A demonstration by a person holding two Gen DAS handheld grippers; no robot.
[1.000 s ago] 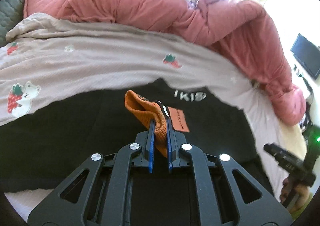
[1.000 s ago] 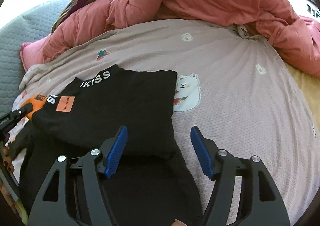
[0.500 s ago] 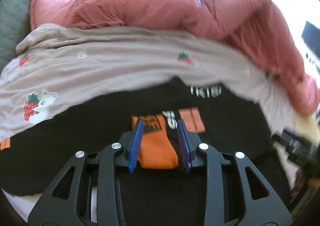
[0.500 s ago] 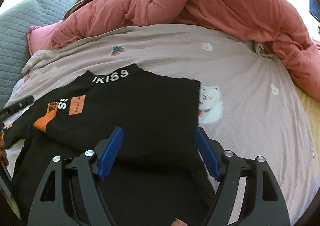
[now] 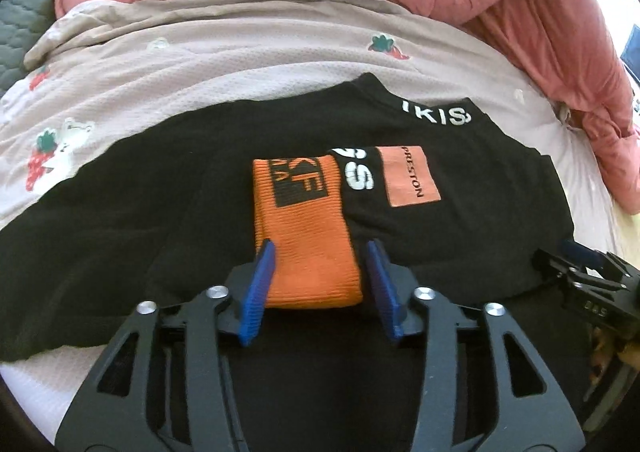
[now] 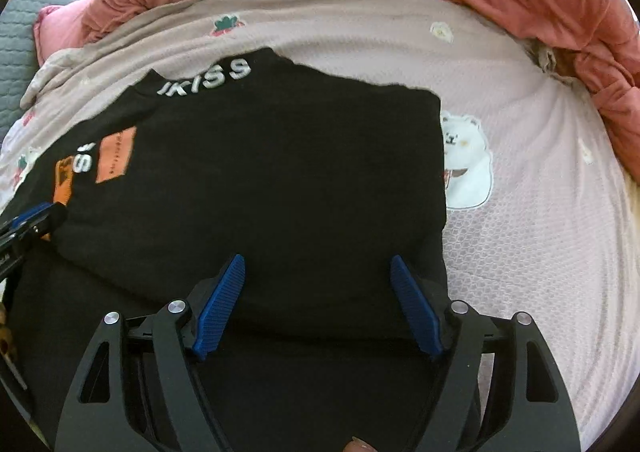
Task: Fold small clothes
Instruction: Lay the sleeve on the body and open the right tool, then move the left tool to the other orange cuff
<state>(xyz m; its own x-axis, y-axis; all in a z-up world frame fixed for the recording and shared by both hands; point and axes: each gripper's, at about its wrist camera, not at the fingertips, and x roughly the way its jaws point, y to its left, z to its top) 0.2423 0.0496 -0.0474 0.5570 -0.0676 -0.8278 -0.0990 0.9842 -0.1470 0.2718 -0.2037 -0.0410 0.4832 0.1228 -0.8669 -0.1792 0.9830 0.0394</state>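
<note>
My left gripper (image 5: 320, 252) has just been spreading its jaws – the orange cuff (image 5: 306, 236) lies between them, seemingly untouched; my right gripper (image 6: 318, 266) hangs spread over the black sweater (image 6: 280, 171).

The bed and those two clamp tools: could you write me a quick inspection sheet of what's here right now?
Surface: bedsheet with bear and strawberry prints.
Job's things: black sweater lying partly folded, its orange cuff laid flat on top.
Clutter: pink duvet bunched along the far side.
Grippers: left gripper has just been opening, the cuff between its pads, apparently unpressed; right gripper open over the sweater.
Cables: nothing seen.
Surroundings: grey quilted headboard.
</note>
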